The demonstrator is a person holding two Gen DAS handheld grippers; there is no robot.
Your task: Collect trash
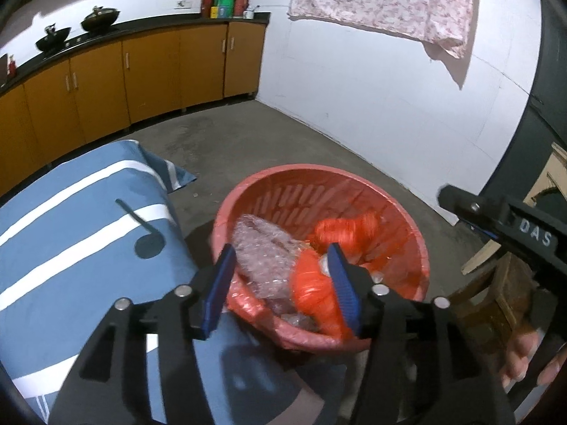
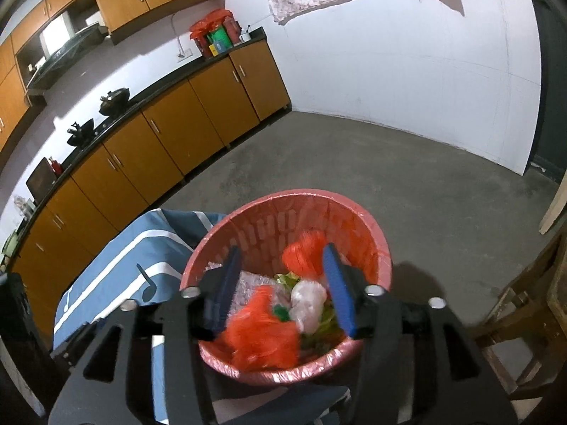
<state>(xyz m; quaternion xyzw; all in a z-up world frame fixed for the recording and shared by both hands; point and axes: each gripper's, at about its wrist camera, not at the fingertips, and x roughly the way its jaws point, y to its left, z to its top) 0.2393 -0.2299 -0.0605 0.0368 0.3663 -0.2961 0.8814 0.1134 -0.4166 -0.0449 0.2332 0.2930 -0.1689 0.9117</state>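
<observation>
Floor [image 2: 354, 163] of grey concrete fills most of the room, with brown cupboards [image 2: 170, 131] along the wall at ten o'clock. A blue cloth with white stripes [image 1: 71, 212] covers something at nine o'clock in the left wrist view, just beside the bin.

The red bin [image 2: 375, 248], lined with a pink bag, stands on the floor at six o'clock in both views. Inside it lies the trash: a crinkly clear plastic piece [image 1: 262, 248], bright orange bags [image 2: 262, 333], a whitish bag [image 2: 308, 301] and something green, all piled together.

The left gripper [image 1: 281, 288] hangs over the bin with its blue fingers [image 1: 219, 287] well apart. Nothing is pinched between them; the clear plastic and an orange bag show below in the gap. I cannot tell if one finger touches the orange bag.

The right gripper [image 2: 281, 288] also hangs over the bin, its blue fingers [image 2: 338, 287] wide apart and holding nothing. The orange bag under it looks blurry. In the left wrist view, this gripper shows at three o'clock, with part of a hand [image 1: 528, 357] at four o'clock.
</observation>
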